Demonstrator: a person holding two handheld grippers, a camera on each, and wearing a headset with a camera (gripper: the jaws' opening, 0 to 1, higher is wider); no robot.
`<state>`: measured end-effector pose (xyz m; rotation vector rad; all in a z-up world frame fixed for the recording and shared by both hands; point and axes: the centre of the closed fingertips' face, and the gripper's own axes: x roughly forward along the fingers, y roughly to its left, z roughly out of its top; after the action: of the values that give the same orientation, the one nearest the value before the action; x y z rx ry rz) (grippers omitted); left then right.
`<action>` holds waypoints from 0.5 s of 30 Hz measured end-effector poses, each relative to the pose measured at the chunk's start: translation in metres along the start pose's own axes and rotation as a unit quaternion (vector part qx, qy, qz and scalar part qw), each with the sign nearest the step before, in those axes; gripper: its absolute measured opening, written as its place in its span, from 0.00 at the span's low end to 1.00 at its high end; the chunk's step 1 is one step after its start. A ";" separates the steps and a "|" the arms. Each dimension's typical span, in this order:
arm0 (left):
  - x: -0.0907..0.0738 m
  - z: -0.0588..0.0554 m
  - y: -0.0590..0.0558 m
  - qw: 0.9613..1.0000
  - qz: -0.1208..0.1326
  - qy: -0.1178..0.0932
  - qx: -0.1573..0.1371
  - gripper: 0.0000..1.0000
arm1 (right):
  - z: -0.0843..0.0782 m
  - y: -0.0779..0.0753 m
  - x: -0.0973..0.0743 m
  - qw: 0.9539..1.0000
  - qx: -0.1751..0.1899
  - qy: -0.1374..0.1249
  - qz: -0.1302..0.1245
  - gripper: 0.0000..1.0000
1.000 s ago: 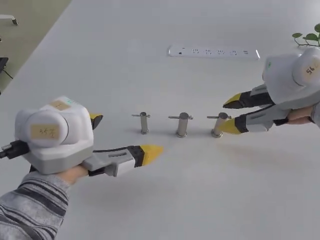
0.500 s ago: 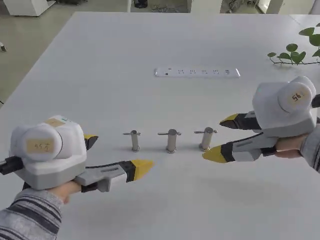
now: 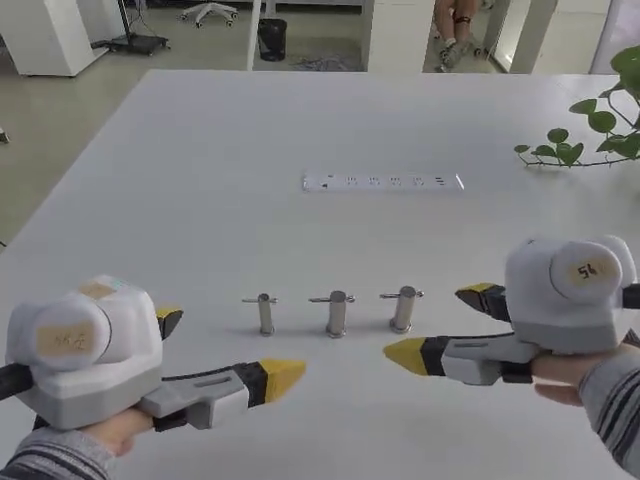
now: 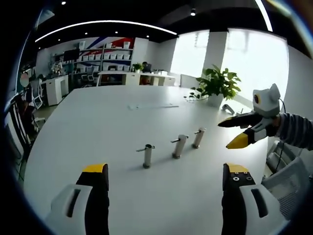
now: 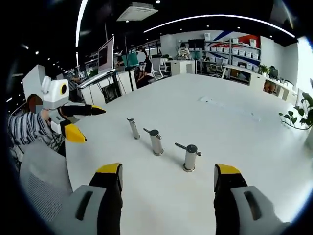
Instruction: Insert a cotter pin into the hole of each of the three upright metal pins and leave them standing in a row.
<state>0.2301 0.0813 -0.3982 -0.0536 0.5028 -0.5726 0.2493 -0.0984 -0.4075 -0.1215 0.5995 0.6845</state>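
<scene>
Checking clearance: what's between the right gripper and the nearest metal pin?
Nothing; in the head view, bare table separates the right gripper from the nearest metal pin.

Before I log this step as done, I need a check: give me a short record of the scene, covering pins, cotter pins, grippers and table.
pins: left pin, middle pin, right pin, all upright in a row
cotter pins: one crosses the top of each pin
left gripper: open, empty, near the row's left end, touching nothing
right gripper: open, empty, beside the right pin, apart from it
table: white; power strip behind the row; plant at far right
task state: looks complete
</scene>
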 end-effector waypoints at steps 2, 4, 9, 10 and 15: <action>-0.001 -0.001 0.000 1.000 0.001 0.001 0.001 0.98 | -0.002 0.003 -0.002 1.000 0.001 -0.001 0.000 0.75; -0.001 -0.003 -0.001 1.000 0.002 0.004 0.001 0.99 | -0.005 0.004 -0.002 1.000 0.003 0.000 -0.005 0.76; -0.004 -0.002 -0.001 1.000 0.000 -0.002 -0.008 0.99 | -0.007 0.007 -0.005 0.999 0.031 -0.009 -0.014 0.81; -0.005 -0.003 -0.001 1.000 0.001 -0.001 -0.006 0.99 | -0.007 0.007 -0.005 0.999 0.039 -0.012 -0.016 0.81; -0.007 -0.005 -0.002 1.000 0.001 -0.001 -0.004 0.99 | -0.003 0.012 -0.007 0.997 0.064 -0.030 -0.015 0.86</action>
<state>0.2221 0.0838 -0.3991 -0.0602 0.5022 -0.5678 0.2362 -0.0943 -0.4045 0.0095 0.5804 0.6169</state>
